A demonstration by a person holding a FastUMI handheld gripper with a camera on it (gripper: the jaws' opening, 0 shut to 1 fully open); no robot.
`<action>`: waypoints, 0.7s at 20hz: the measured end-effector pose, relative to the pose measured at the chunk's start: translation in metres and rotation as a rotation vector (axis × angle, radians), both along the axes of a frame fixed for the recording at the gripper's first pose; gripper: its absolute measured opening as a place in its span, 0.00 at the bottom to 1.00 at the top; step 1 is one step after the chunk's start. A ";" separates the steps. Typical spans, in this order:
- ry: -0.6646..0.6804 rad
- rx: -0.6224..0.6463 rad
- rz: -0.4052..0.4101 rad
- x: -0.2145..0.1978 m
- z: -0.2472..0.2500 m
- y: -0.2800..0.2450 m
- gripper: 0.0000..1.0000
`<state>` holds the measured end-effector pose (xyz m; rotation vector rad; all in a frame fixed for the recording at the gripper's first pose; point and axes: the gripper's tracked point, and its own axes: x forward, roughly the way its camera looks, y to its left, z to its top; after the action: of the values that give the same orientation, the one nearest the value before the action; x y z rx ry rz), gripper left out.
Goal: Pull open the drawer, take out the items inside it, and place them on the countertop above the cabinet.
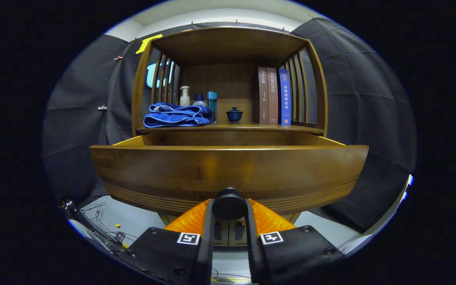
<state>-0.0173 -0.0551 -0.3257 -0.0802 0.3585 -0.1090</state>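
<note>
Between the two orange fingers (190, 217) of the gripper (229, 208) sits the round black knob (229, 202) of the wooden drawer (228, 174), and both fingers press on its sides, so the gripper is closed on it with only the width of the knob left between them. This drawer stands pulled out from the cabinet (228, 43), and its front panel is close before the camera, so the inside of it is hidden. Above the drawer, on the countertop (247, 128), a folded blue towel (177, 115) lies at the left, with a white pump bottle (184, 96) and a blue bottle (212, 101) behind it. A small dark blue lidded cup (234, 114) stands in the middle, and three upright books (274, 95) stand at the right.
</note>
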 end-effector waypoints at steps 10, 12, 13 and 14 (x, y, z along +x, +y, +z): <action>-0.029 0.000 -0.017 -0.018 0.028 0.003 0.61; -0.052 0.004 -0.012 -0.017 0.059 0.010 0.80; -0.045 0.007 -0.005 -0.013 0.075 0.014 0.90; -0.034 0.014 0.008 -0.004 0.091 0.019 0.99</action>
<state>-0.0212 -0.0365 -0.2347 -0.0659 0.3246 -0.0997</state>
